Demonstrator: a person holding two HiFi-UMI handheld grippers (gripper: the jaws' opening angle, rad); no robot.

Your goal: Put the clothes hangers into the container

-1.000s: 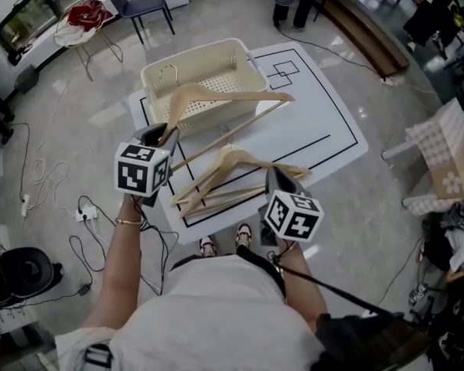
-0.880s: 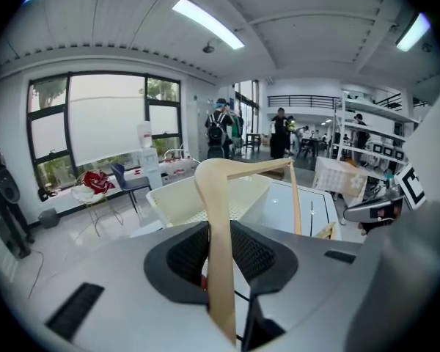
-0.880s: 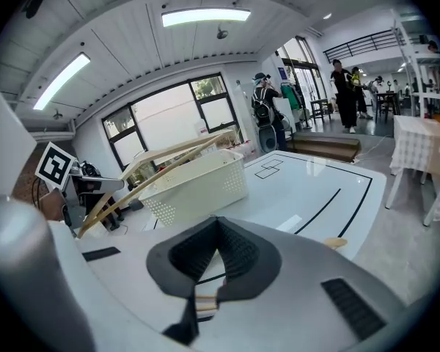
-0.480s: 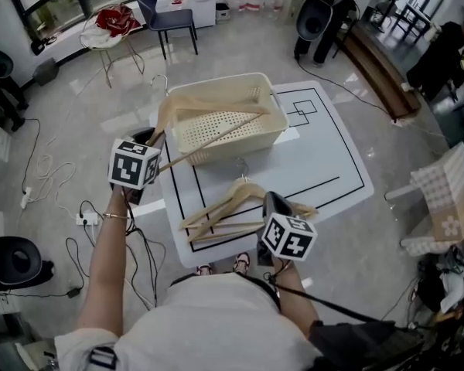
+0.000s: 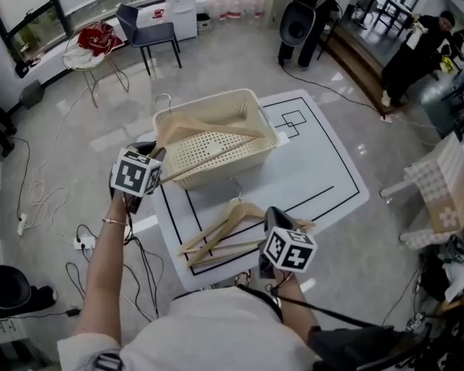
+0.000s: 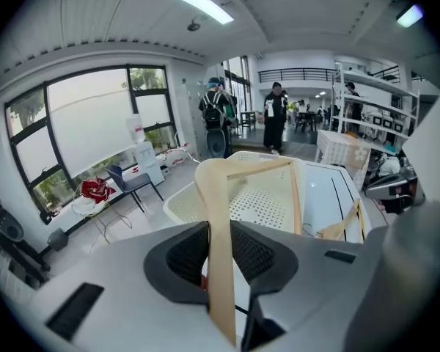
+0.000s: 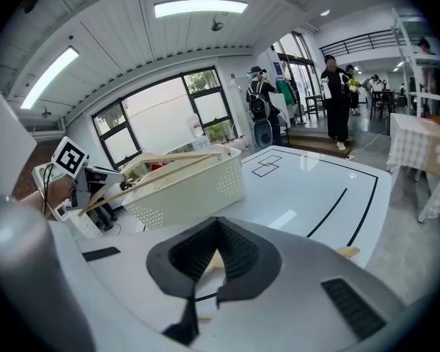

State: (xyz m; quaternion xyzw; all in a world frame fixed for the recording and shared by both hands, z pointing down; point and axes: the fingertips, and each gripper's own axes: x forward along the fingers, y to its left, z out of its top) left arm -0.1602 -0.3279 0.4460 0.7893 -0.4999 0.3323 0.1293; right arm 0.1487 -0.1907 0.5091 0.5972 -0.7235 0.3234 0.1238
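My left gripper (image 5: 155, 150) clamps a wooden hanger (image 5: 209, 134) between its fingers, across the container (image 5: 205, 101). On my right gripper (image 5: 272, 216) the fingers sit nearly together, over loose hangers (image 5: 223, 222) on the tabletop (image 5: 317, 168).

left gripper (image 5: 155, 151): arm stretched forward, clamped on hanger (image 6: 218, 196) | right gripper (image 5: 272, 213): low, near body, closed on second hanger (image 5: 243, 207)

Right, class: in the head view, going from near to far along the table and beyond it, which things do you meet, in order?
Loose wooden hangers on the table → cream basket → blue chair.
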